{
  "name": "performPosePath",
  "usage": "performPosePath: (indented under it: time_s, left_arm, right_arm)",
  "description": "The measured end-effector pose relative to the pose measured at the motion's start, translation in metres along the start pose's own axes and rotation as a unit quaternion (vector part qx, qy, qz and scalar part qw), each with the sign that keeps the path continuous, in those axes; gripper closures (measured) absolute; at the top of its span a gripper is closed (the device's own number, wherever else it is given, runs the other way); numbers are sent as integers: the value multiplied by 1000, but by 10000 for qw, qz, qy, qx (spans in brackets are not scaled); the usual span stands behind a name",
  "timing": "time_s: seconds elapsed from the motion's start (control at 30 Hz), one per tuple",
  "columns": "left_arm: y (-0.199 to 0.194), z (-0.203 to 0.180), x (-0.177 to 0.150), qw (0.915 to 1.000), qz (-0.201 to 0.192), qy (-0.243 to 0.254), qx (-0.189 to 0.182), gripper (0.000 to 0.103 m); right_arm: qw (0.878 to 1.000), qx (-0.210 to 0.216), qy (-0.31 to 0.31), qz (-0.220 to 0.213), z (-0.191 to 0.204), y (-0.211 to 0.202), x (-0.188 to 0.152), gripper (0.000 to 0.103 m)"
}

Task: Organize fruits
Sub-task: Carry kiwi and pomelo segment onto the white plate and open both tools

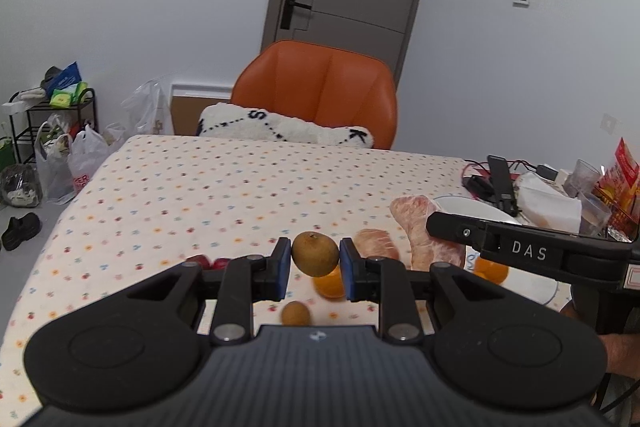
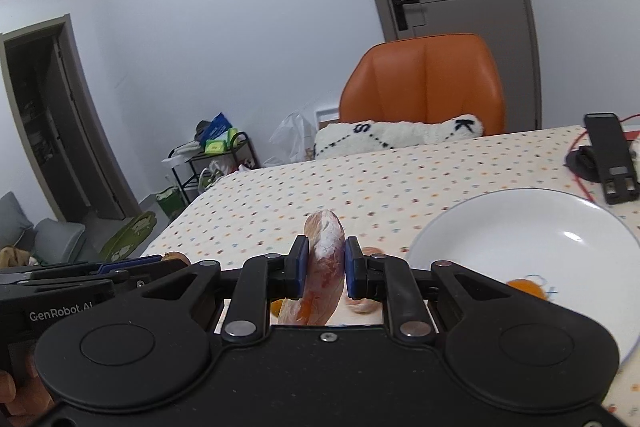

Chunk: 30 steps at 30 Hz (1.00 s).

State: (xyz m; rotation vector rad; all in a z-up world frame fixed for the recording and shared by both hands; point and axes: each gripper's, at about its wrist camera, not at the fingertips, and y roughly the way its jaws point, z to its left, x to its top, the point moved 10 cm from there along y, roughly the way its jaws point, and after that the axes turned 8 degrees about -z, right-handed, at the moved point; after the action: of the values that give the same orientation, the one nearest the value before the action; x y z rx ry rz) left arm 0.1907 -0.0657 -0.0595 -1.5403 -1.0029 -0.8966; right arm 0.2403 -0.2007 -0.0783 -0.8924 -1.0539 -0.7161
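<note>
Left wrist view: the left gripper (image 1: 315, 263) has its blue-padded jaws clamped on a round brown kiwi-like fruit (image 1: 315, 253), raised above the worktop with the dotted cream cloth (image 1: 224, 187). Directly below, at 6 o'clock, lie a smaller brown fruit (image 1: 295, 313) and an orange citrus fruit (image 1: 330, 285). Right wrist view: the right gripper (image 2: 323, 269) has its jaws pressed against a long pink peeled pomelo segment (image 2: 324, 267). At 3 o'clock sits a white round plate (image 2: 532, 223) holding an orange fruit piece (image 2: 526, 287).
</note>
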Motion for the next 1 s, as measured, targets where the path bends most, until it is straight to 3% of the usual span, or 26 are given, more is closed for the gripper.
performPosePath:
  time_s: [0.47, 1.0]
  left_arm:
    - [24, -50, -1, 9994, 82, 227, -232, 79]
    - [62, -95, -11, 9971, 314, 362, -594, 79]
  right_arm:
    - [9989, -281, 325, -167, -58, -18, 1, 86]
    - [9936, -885, 631, -297, -126, -35, 3, 86]
